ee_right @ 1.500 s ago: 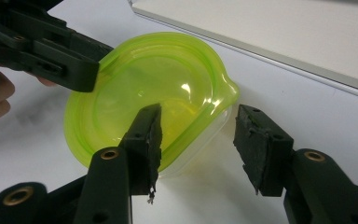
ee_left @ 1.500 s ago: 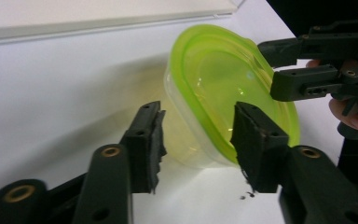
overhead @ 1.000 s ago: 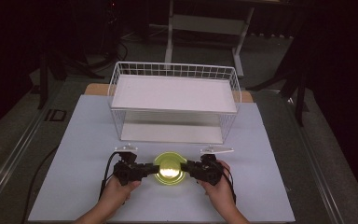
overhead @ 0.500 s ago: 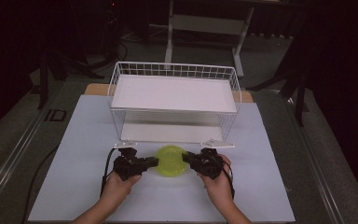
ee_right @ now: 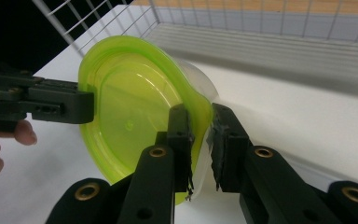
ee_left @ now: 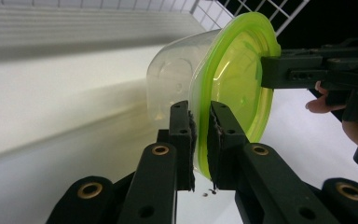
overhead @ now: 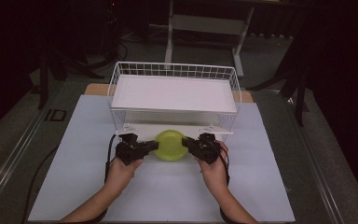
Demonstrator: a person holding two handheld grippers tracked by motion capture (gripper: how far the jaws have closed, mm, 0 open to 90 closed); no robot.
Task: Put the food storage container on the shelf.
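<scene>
Green-lidded tub (overhead: 169, 145) between both hand-held grippers

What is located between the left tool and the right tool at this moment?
In the high view, a clear container with a green lid lies between the left tool and the right tool. Each tool clamps the lid's rim from its own side.

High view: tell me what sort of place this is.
Probably a lab or studio set up for recording. A white mat covers the table, a white wire rack stands on it, and stand legs rise from the dark floor behind.
</scene>
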